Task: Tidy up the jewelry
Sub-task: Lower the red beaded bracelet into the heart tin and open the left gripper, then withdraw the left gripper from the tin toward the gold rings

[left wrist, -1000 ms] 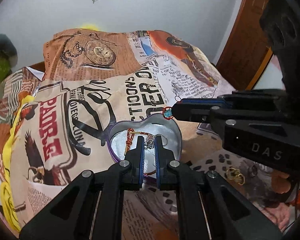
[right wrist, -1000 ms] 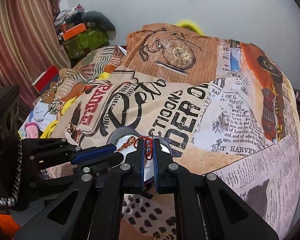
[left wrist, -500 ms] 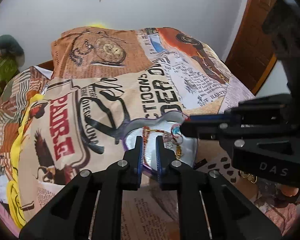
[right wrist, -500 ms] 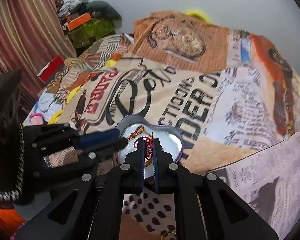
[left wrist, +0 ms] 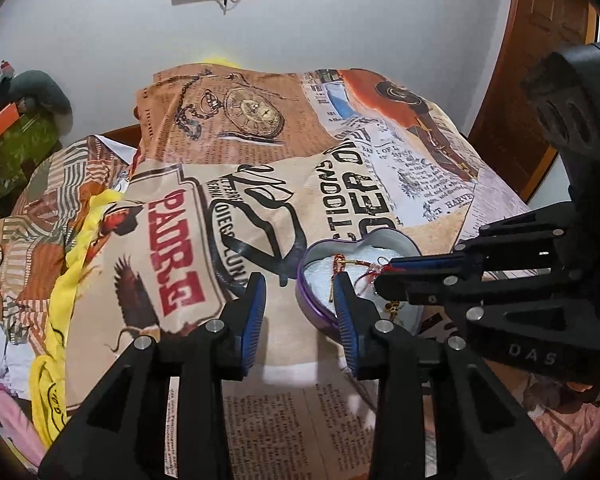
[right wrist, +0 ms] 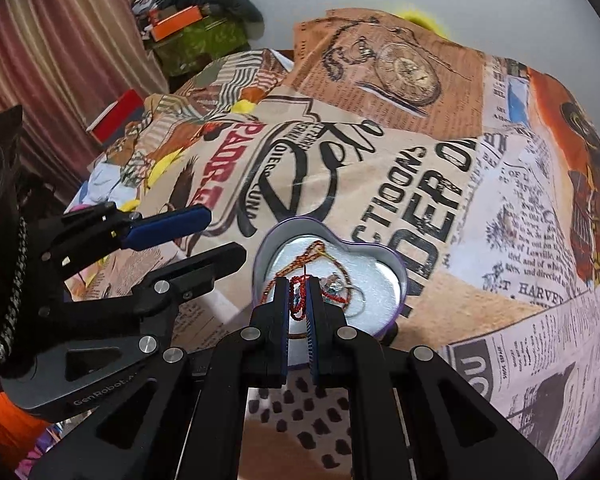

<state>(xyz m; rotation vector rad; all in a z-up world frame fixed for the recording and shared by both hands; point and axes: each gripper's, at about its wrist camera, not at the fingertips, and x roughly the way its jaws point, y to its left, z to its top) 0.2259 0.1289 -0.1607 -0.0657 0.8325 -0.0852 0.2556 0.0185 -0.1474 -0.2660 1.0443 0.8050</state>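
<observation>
Right gripper [right wrist: 298, 300], marked "DAS", is clenching a red bracelet [right wrist: 297, 294] over the tin [right wrist: 396, 270]; left gripper [left wrist: 300, 304], released, is hovering beside "T HARVE" cloth [left wrist: 448, 204].

Bedroom: printed bedspread [left wrist: 260, 184], curtain [right wrist: 60, 40]

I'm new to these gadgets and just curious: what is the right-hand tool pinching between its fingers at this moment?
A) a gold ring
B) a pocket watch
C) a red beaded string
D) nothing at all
C: in the right wrist view the right gripper has its fingers nearly together on a red beaded string, held over the heart-shaped tin.
</observation>
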